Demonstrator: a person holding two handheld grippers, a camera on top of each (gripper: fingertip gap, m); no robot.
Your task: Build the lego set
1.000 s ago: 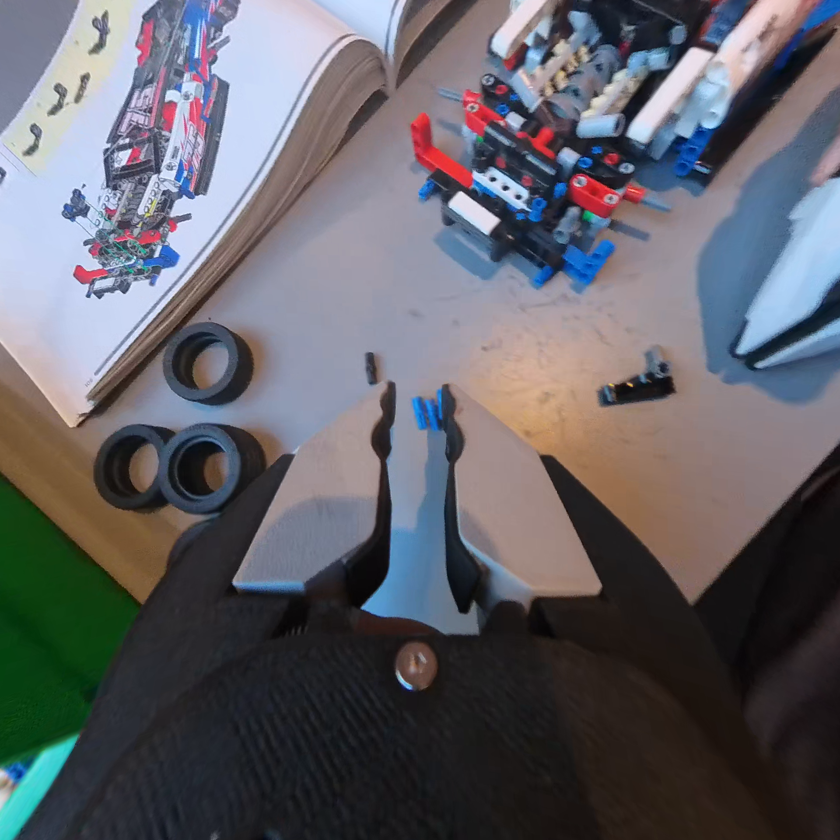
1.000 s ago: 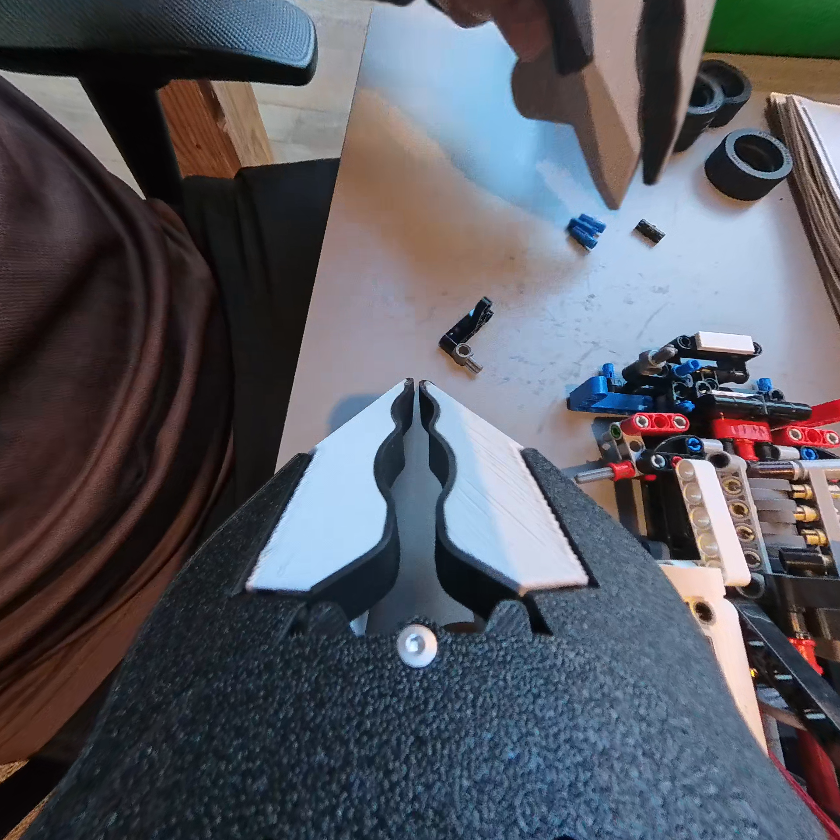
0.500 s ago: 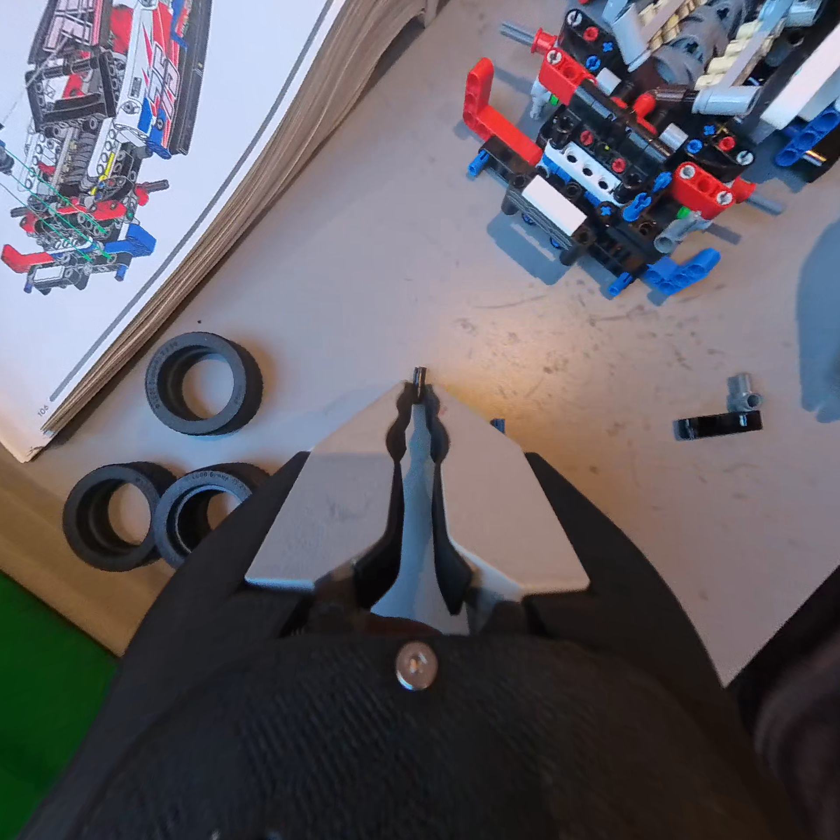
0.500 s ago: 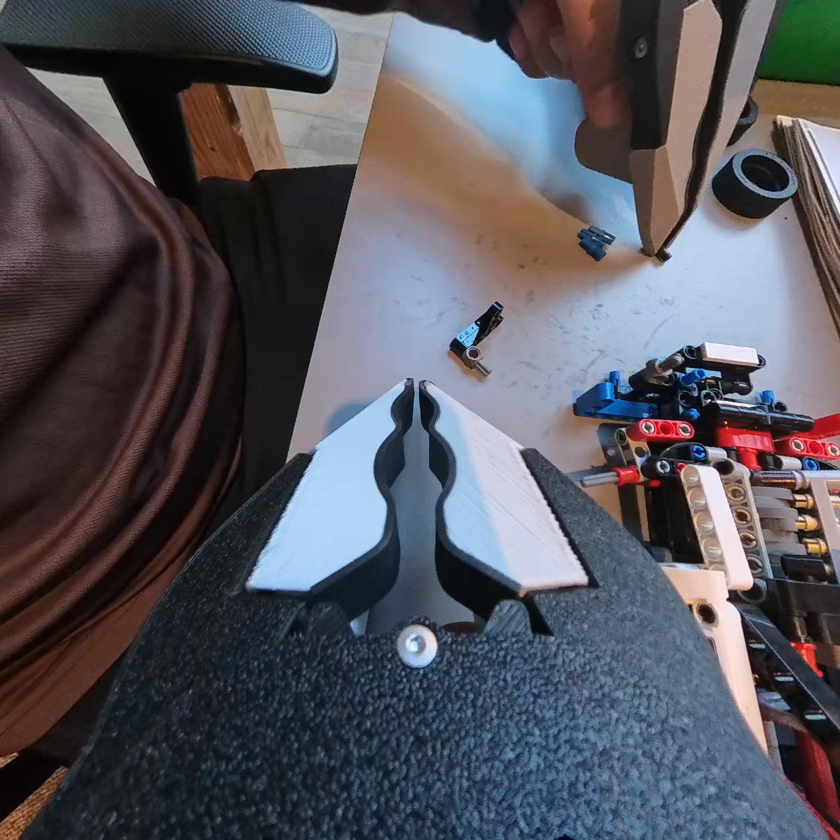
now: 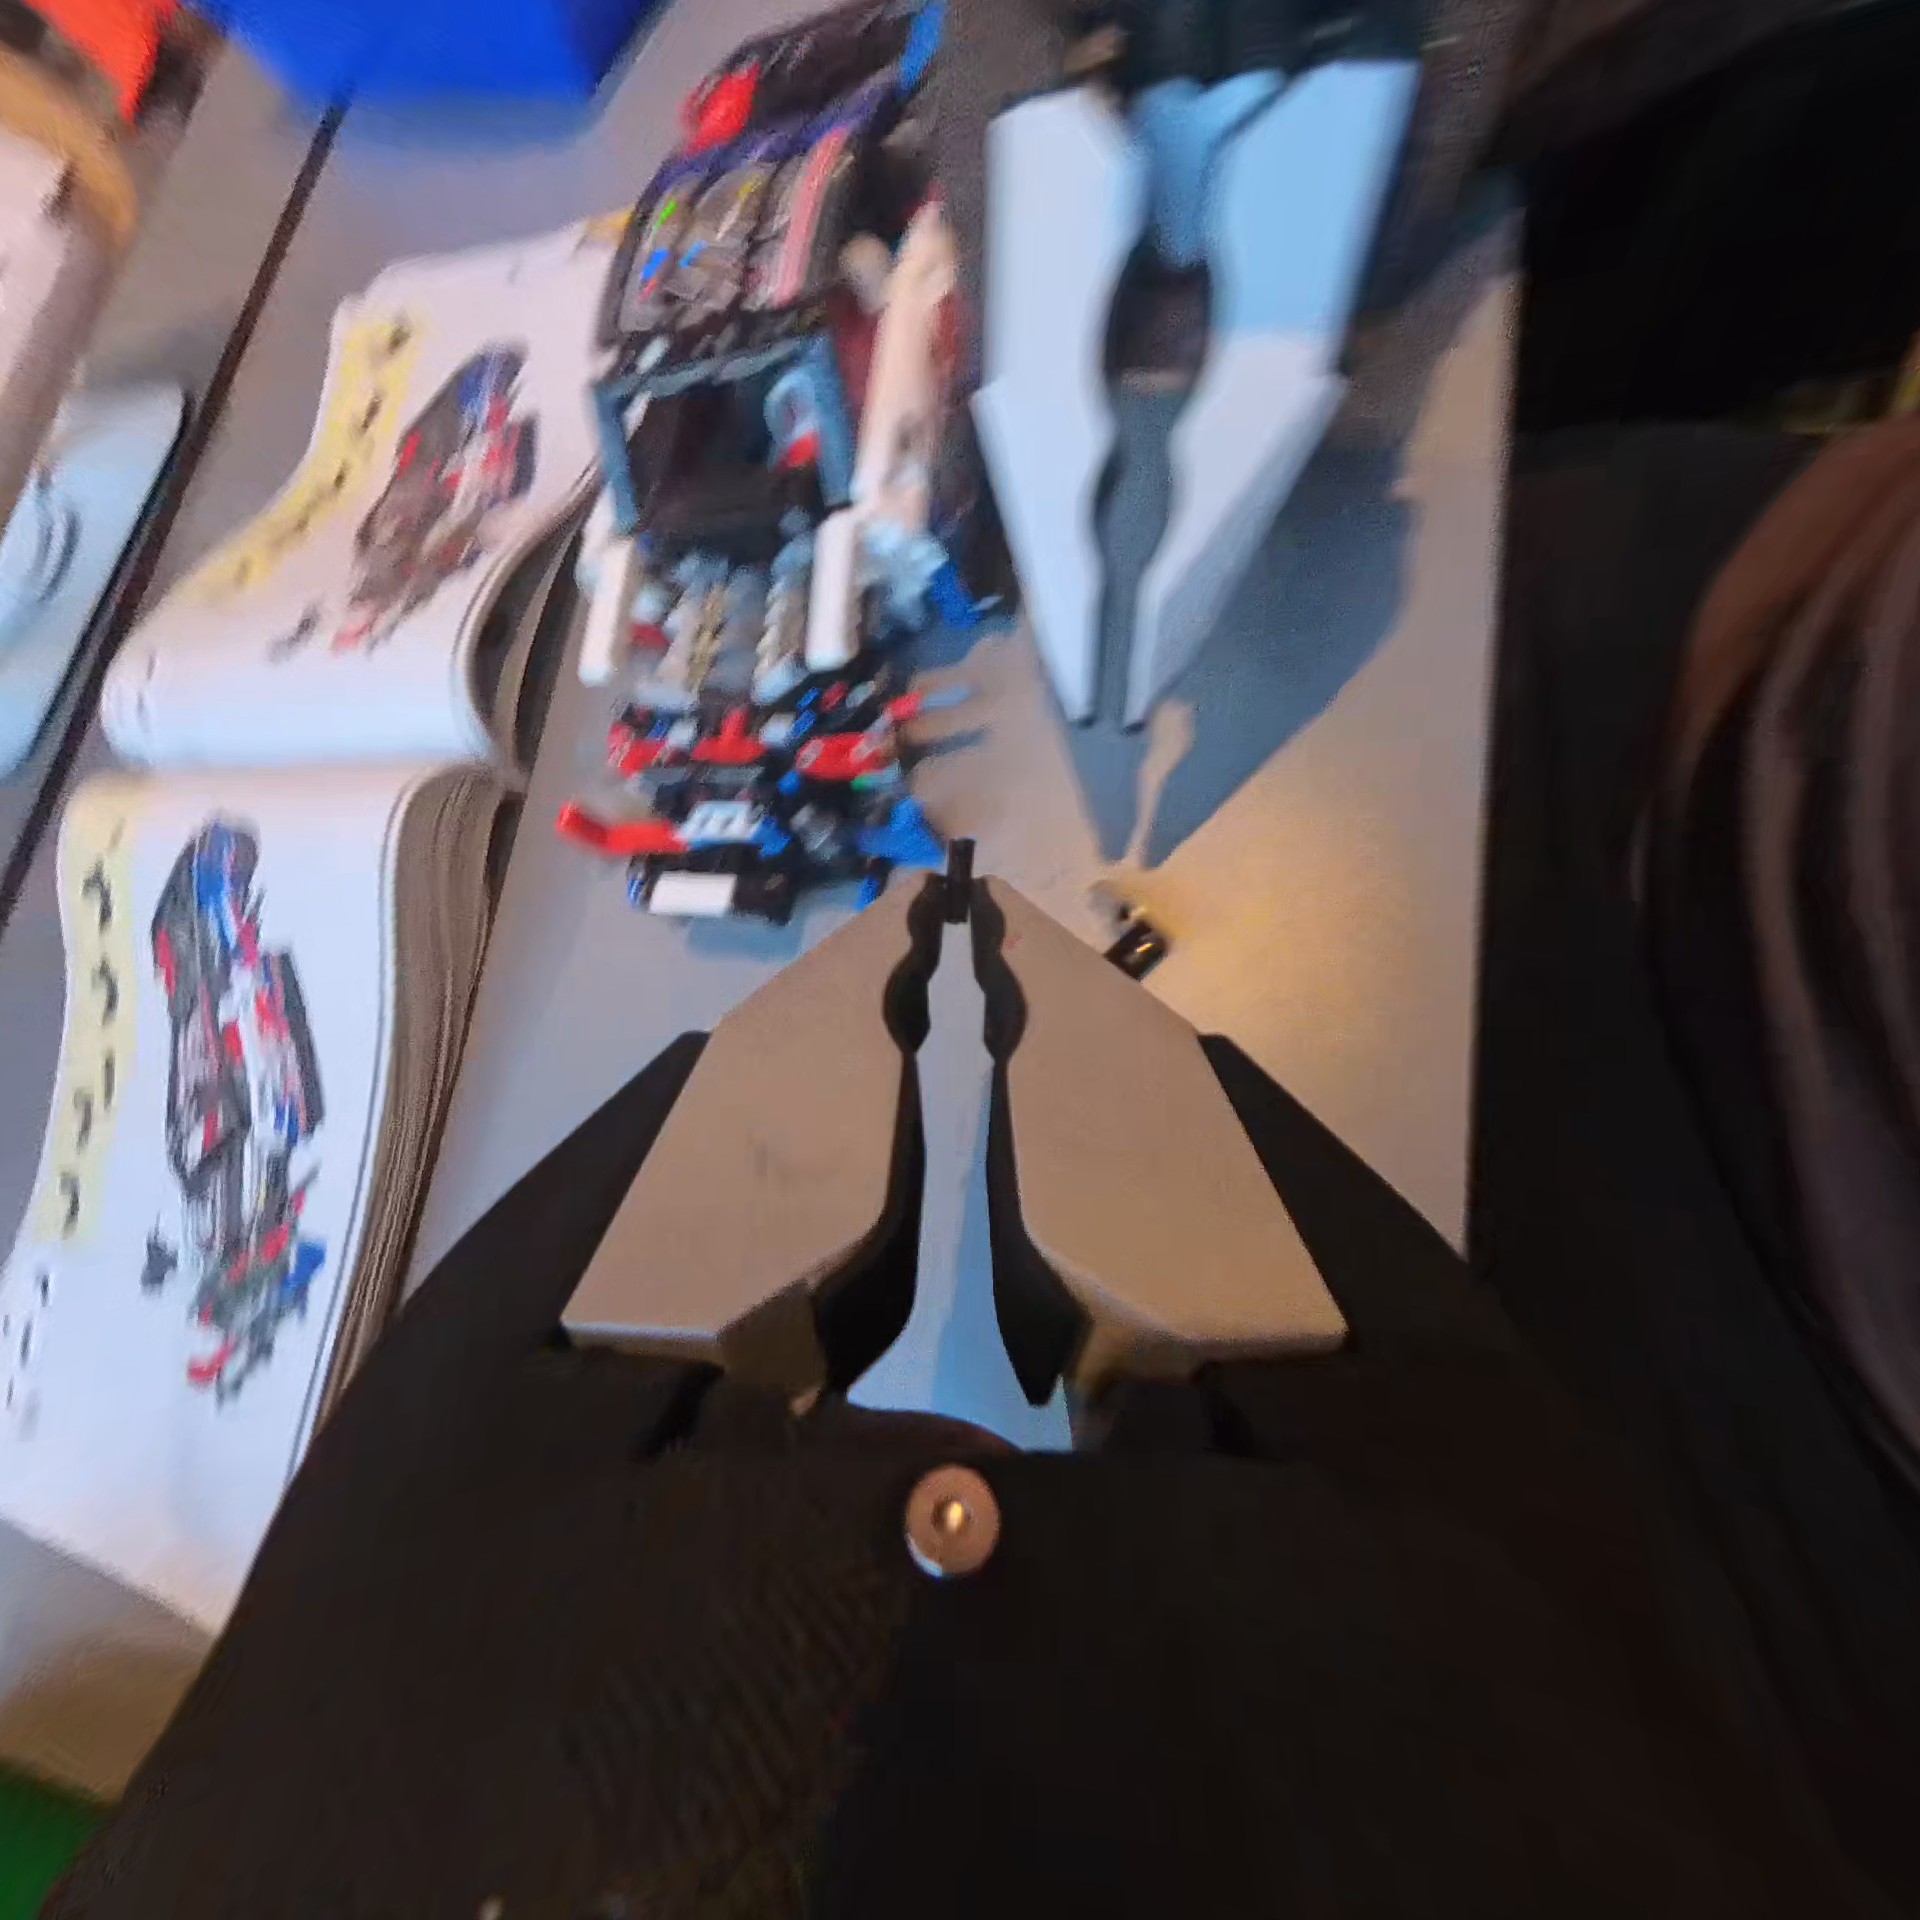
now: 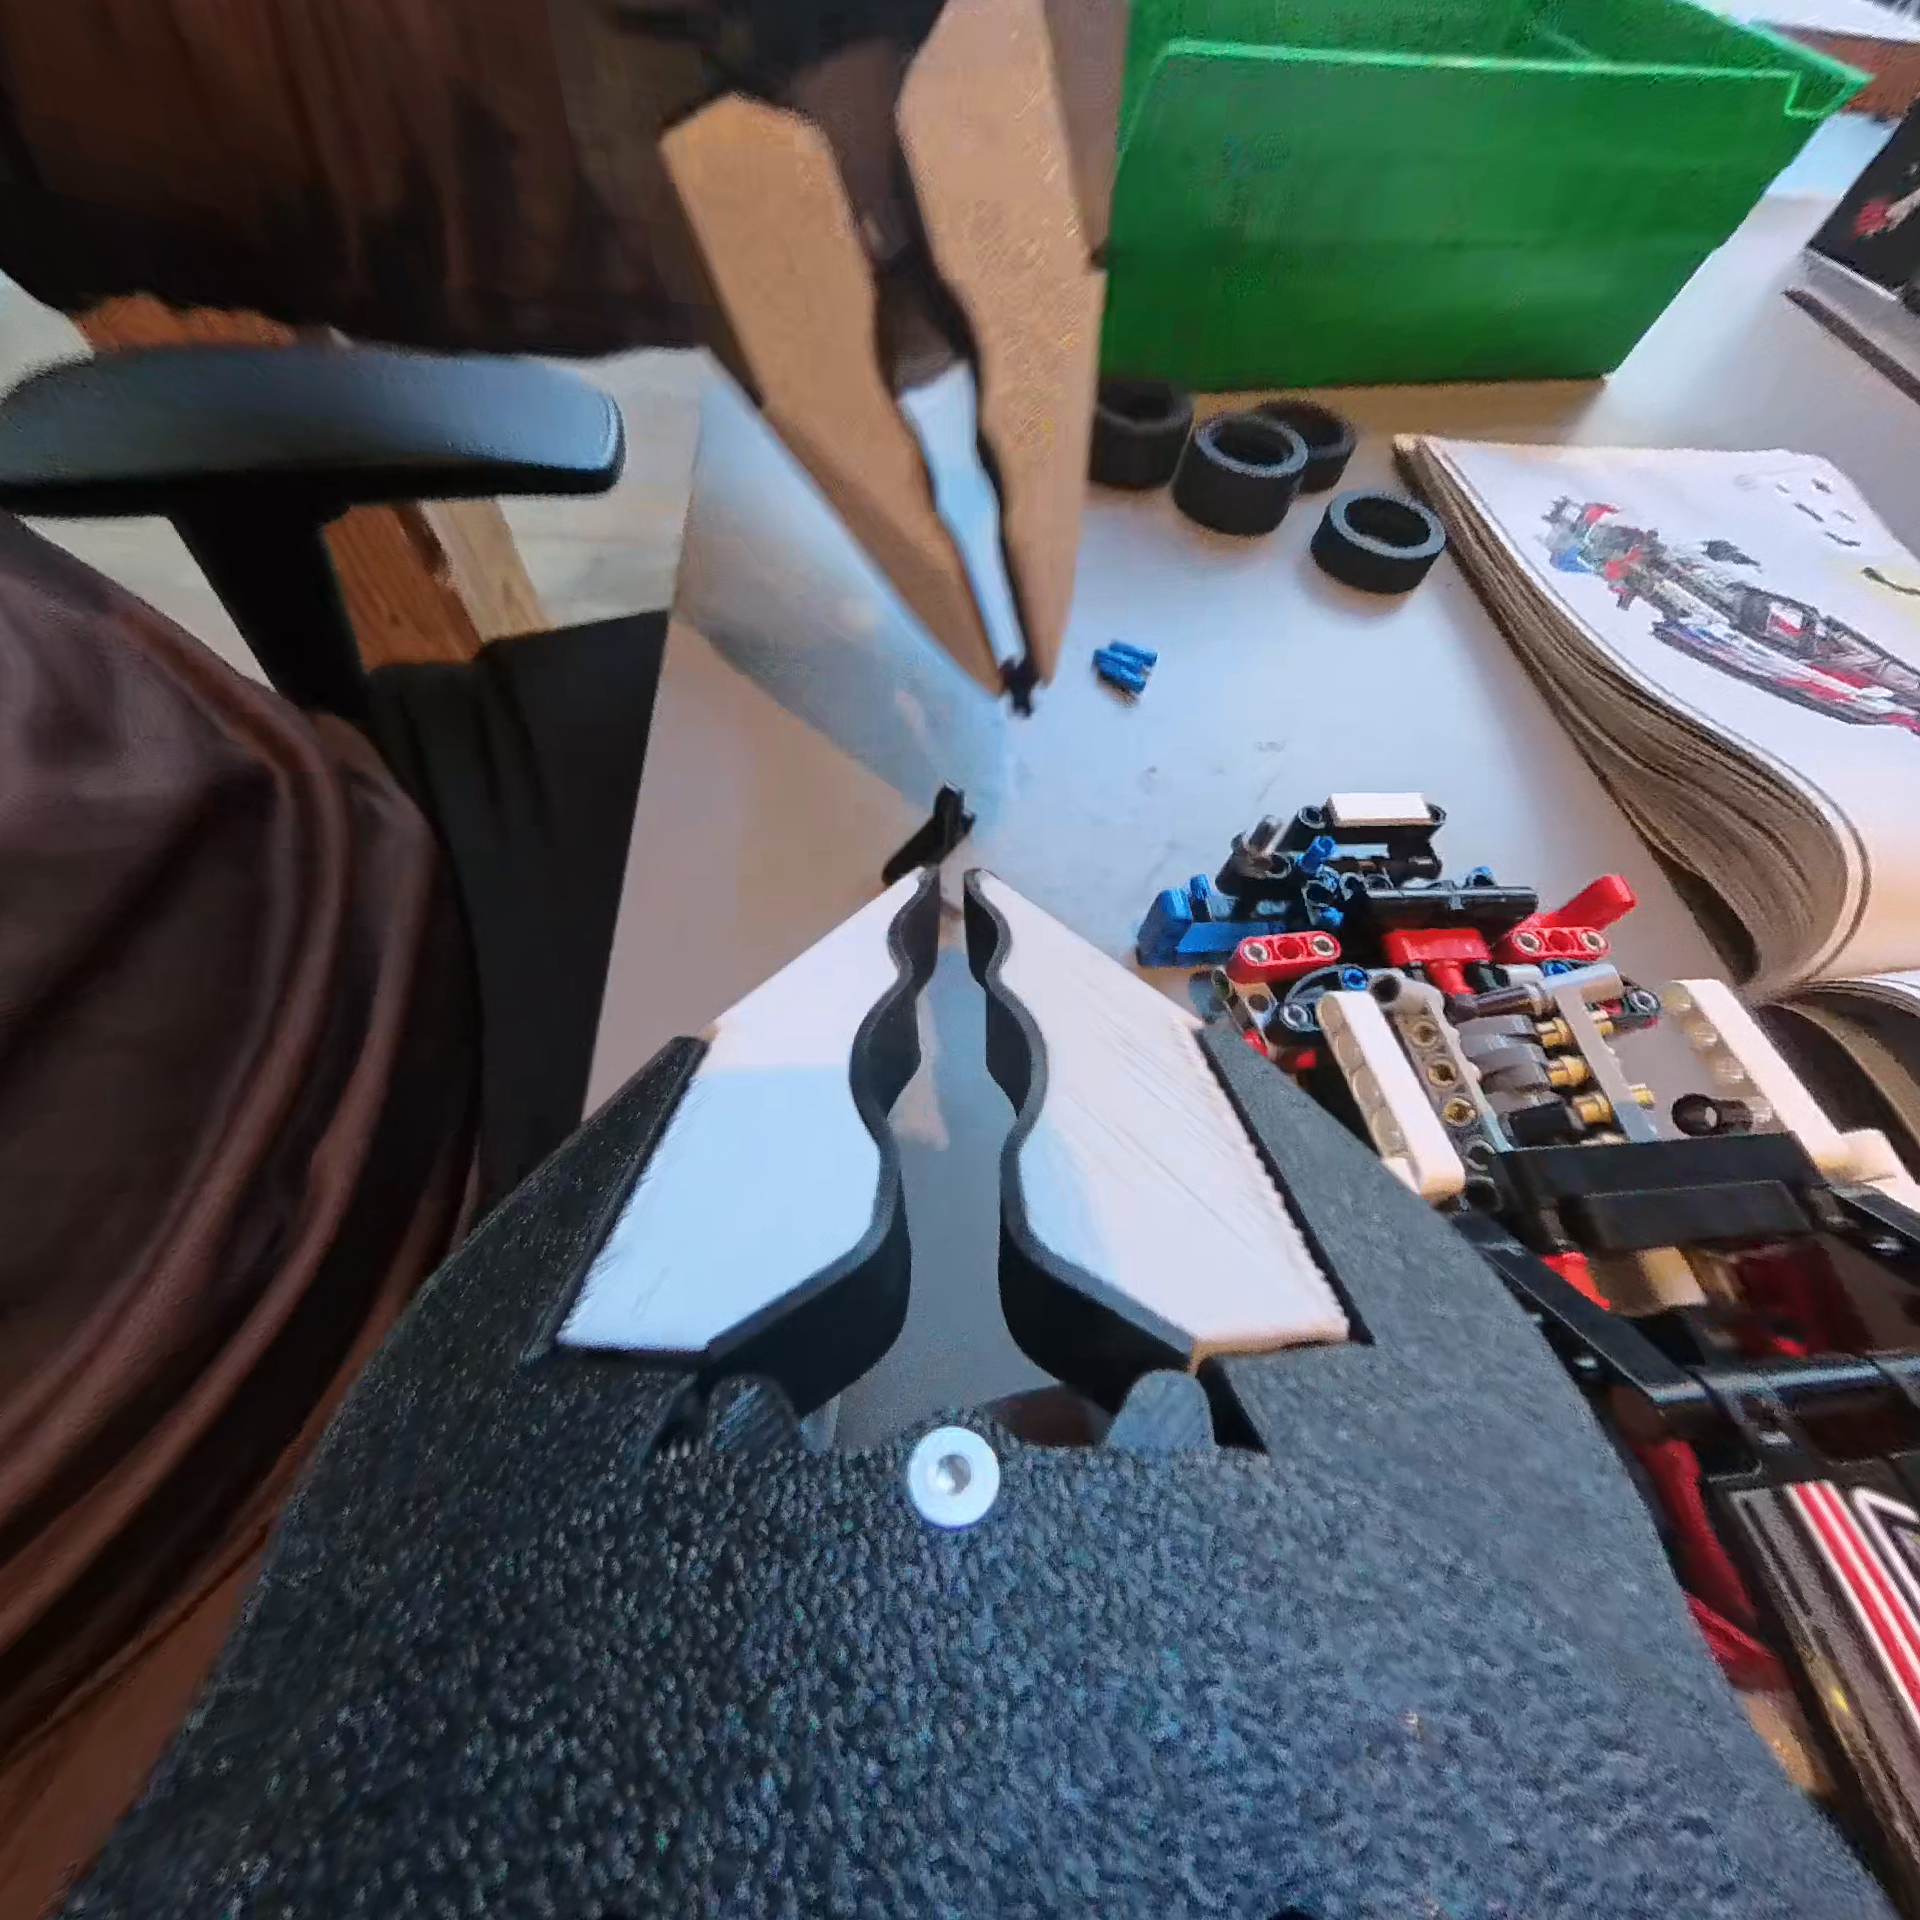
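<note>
My left gripper is shut on a small black pin that sticks out past its tips. The right wrist view shows it holding the pin just above the table. My right gripper is shut and empty, low over the table. A black angled piece with a grey connector lies just beyond its tips, also in the left wrist view. The partly built lego car lies right of the right gripper. A few blue pins lie on the table.
Several black tyres lie near the open instruction book. A green bin stands at the back. A black chair armrest and a person's brown clothing are at the table's left edge. The left wrist view is blurred. Tip to tip, the grippers are about 5 cm apart. The black angled piece is about equally far from each gripper, around 6 cm.
My left gripper closed on the black pin, lifted it off the table and swung toward the right gripper. The right gripper moved forward, close to the black angled piece.
</note>
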